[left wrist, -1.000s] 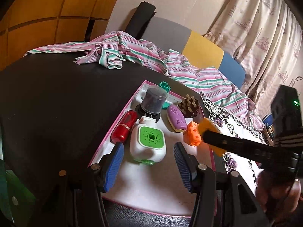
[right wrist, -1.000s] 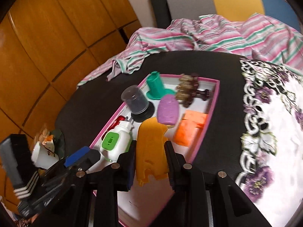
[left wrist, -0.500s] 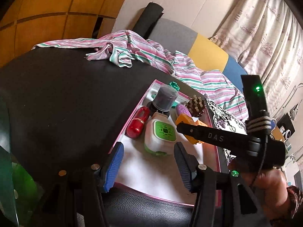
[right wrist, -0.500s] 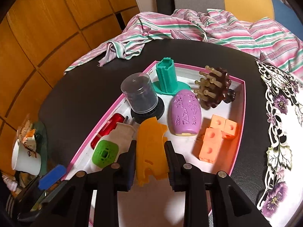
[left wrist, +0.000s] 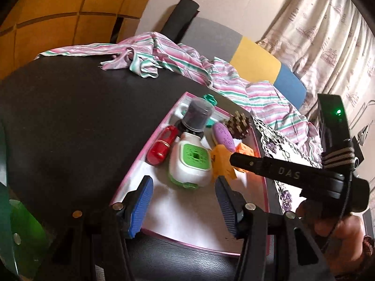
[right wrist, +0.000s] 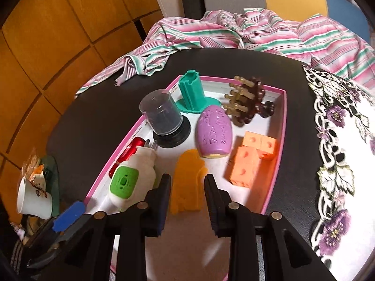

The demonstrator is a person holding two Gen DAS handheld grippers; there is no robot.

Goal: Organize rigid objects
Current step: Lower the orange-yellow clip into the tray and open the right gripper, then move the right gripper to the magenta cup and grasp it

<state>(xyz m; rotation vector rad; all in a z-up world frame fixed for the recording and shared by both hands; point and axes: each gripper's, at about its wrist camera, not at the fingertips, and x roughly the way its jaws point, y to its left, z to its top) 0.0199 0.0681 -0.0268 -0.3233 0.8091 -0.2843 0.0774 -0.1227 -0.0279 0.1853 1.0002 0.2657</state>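
Observation:
A pink-rimmed white tray (right wrist: 283,117) on the black table holds a clear-domed black pot (right wrist: 164,117), a teal piece (right wrist: 191,91), a purple oval (right wrist: 215,131), a brown peg brush (right wrist: 246,103), peach cubes (right wrist: 250,159), a red capsule (left wrist: 161,145) and a white-and-green device (right wrist: 131,182). My right gripper (right wrist: 187,180) grips a flat orange piece (right wrist: 187,182) low over the tray beside that device; its jaws are starting to open. My left gripper (left wrist: 182,187) stands open over the tray's near end, nothing between its fingers.
A striped cloth (right wrist: 234,30) lies crumpled along the table's far edge, before a grey, yellow and blue chair back (left wrist: 255,58). A floral cloth (right wrist: 339,164) covers the table's right side. A paper cup (right wrist: 32,201) stands off the left edge.
My right gripper has come forward and down into the tray with the orange piece, ending beside the white-and-green device. My left gripper has stayed over the tray's near end.

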